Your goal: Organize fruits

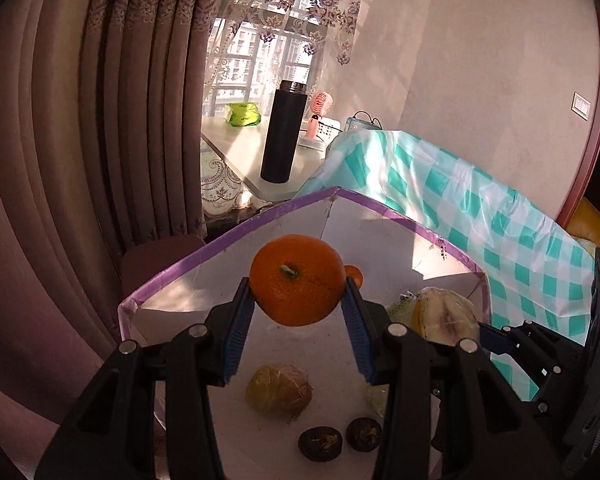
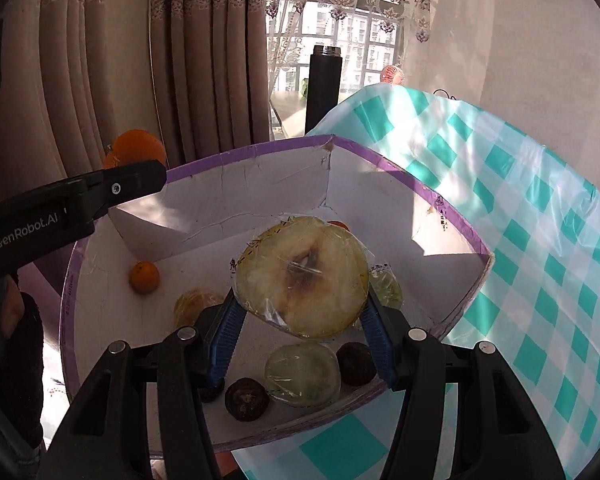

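My left gripper (image 1: 298,300) is shut on a large orange (image 1: 298,278) and holds it above a white box with a purple rim (image 1: 188,264). My right gripper (image 2: 302,306) is shut on a plastic-wrapped half apple (image 2: 302,276), cut face toward the camera, also above the box (image 2: 228,160). In the box lie a small orange (image 2: 144,277), wrapped yellowish fruit pieces (image 1: 278,388) (image 2: 302,374) and dark round fruits (image 1: 320,444) (image 2: 246,400). The left gripper with its orange shows at the left of the right wrist view (image 2: 136,152).
A teal and white checked cloth (image 2: 520,220) lies under and to the right of the box. A tall black flask (image 1: 280,132), a pink fan (image 1: 320,114) and a green bag (image 1: 242,114) stand on a table behind. Heavy curtains hang at the left.
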`<state>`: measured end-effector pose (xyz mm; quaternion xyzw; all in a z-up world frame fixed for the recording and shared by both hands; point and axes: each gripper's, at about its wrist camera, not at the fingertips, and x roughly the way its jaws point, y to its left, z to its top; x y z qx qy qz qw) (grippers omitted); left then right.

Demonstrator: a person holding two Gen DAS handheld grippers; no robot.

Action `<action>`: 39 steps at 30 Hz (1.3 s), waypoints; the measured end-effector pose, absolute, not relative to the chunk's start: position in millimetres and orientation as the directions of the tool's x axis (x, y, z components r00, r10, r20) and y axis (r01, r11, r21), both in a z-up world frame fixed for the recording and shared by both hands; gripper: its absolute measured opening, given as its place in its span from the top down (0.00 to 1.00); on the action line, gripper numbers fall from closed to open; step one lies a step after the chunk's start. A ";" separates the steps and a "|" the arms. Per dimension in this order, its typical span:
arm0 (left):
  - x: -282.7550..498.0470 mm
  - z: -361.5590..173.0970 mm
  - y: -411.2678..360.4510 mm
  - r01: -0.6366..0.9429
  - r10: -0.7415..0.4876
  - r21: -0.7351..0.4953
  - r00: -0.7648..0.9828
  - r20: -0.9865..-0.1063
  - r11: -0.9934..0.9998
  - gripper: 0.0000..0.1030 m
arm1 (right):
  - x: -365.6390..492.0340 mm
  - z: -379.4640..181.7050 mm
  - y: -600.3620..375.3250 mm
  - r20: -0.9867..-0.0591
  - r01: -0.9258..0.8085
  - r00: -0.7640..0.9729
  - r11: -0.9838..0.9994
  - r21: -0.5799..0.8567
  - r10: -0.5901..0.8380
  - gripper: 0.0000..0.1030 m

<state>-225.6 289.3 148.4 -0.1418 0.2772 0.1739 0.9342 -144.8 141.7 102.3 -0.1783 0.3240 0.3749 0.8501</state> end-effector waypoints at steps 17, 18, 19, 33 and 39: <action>-213.9 147.8 301.4 -0.528 0.413 -0.002 0.666 -0.621 0.849 0.02 | -126.9 86.5 176.3 -0.814 -0.744 0.418 0.667 -0.050 0.404 0.24; -214.5 148.8 300.2 -0.549 0.448 0.032 0.647 -0.617 0.835 0.02 | -125.9 88.7 173.5 -0.811 -0.737 0.424 0.674 -0.050 0.404 0.19; -214.2 148.5 298.6 -0.562 0.473 0.058 0.629 -0.618 0.825 0.02 | -125.1 91.1 170.7 -0.809 -0.728 0.429 0.684 -0.046 0.403 0.14; -188.0 121.6 298.5 -0.462 0.280 -0.020 0.572 -0.771 0.887 0.02 | -126.3 87.8 168.8 -0.877 -0.701 0.368 0.712 -0.044 0.308 0.14; -183.0 110.9 300.5 -0.453 0.246 -0.038 0.550 -0.799 0.891 0.02 | -126.3 86.1 171.4 -0.886 -0.703 0.367 0.708 -0.065 0.283 0.14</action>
